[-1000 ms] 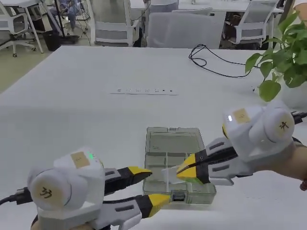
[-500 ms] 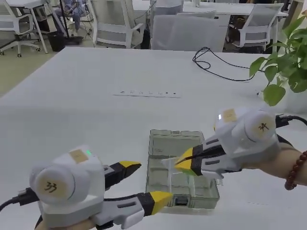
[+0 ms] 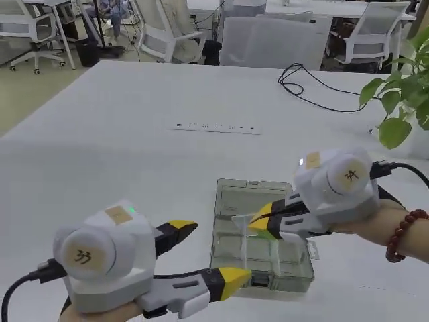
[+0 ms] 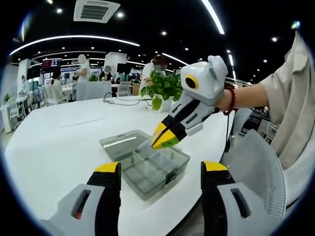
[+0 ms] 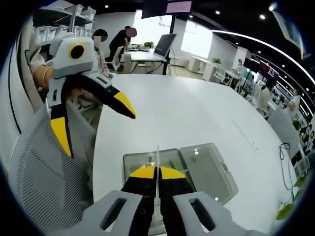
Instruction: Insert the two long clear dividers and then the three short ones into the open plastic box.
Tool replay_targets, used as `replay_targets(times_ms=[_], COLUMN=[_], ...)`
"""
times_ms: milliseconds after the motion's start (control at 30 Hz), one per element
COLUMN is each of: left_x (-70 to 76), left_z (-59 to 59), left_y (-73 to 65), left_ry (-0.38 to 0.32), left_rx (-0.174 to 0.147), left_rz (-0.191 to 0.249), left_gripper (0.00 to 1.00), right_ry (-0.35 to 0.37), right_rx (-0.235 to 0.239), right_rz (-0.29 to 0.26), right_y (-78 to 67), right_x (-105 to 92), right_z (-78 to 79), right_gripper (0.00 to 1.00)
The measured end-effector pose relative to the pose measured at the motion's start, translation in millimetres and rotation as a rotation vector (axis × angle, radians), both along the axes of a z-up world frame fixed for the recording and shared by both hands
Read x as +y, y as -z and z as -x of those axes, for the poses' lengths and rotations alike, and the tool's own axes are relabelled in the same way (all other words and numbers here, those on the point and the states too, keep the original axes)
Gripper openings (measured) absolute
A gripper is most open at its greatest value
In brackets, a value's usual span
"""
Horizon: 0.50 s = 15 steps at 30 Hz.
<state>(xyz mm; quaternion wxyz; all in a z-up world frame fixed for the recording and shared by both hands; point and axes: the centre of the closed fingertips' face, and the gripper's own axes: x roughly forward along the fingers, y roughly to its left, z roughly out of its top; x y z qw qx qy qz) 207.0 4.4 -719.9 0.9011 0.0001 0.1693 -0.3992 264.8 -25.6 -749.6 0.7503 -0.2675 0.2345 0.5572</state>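
The right claw (image 3: 258,223), pinched tight on a clear divider (image 5: 157,153), hangs over the open plastic box (image 3: 224,249) at lower centre on the worktop (image 3: 120,154). The left claw (image 3: 209,250) gapes wide, empty. Some partitions (image 4: 145,162) look seated already, though the count is unclear.

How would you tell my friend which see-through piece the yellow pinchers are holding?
On the big white table, find the open clear plastic box near the front edge. Just above it the right gripper, its yellow-tipped jaws shut, pinches a thin clear divider. It's a flat see-through strip held up on edge, not sitting in the box.
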Motion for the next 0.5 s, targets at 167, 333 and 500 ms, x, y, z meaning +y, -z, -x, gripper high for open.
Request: replay_targets(times_ms=[167, 333, 500], left_x=[0.1, 0.5, 1.4], left_z=[-0.6, -1.2, -1.8], left_y=[0.1, 0.7, 1.7], left_ry=[-0.002, -0.007, -0.01], left_rx=[-0.003, -0.001, -0.002], left_rz=[0.005, 0.005, 0.004], left_gripper=[0.69, 0.72, 0.72], right_ry=[0.0, 0.008, 0.015], right_rx=[0.011, 0.029, 0.055], right_rz=[0.007, 0.019, 0.019], right_y=[5.9, 12.6, 16.9], right_x=[1.1, 0.7, 2.2], right_z=[-2.9, -5.8, -7.0], right_gripper=[0.02, 0.02, 0.02])
